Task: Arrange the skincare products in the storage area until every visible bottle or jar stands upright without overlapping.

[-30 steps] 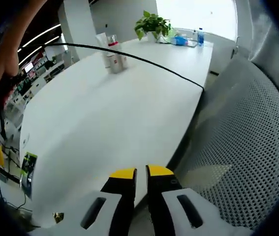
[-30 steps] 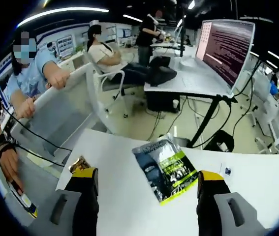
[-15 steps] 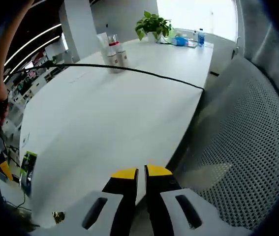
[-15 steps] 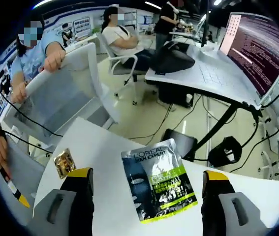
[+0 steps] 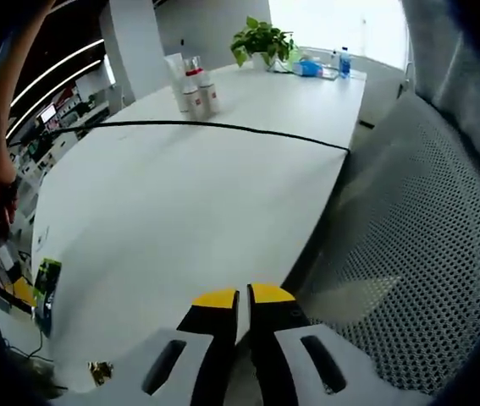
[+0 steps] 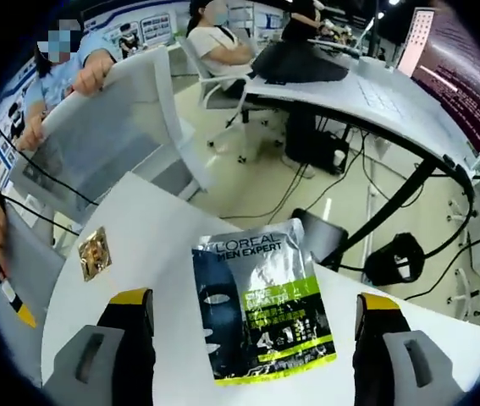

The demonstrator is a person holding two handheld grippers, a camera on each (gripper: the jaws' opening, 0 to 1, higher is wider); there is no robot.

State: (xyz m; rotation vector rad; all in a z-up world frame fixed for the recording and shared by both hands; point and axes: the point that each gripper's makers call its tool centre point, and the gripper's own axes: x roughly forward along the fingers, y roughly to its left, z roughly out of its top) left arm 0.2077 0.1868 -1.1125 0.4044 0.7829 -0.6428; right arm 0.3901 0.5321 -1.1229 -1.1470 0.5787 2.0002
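right tool nearest the work – yellow-tipped jaws spread wide, nothing between them but worktop. lying flat just ahead, framed by those jaws: a flat silver-and-green l'oreal men expert sachet on the white worktop, long axis running roughly straight away from the tool, green-edged end nearest, printed title at the far end close to the worktop's edge. a little beyond and off to the left, well clear of the sachet, a small gold foil packet, also flat. behind that, a white mesh-backed office chair with a person leaning on it.

left tool with jaws closed together, or all but, gripping nothing, poised over the near edge of the worktop beside a grey mesh chair back. farther out, a thin black cable stretched across the surface. well beyond it, at the far end, a cluster of upright white skincare bottles and a tube standing close together; behind them a green potted plant.

judging from this, sachet squarely in line with the right tool and near – bottles a long reach from the left. any regrouping likely to mean carrying sachet toward that far cluster.
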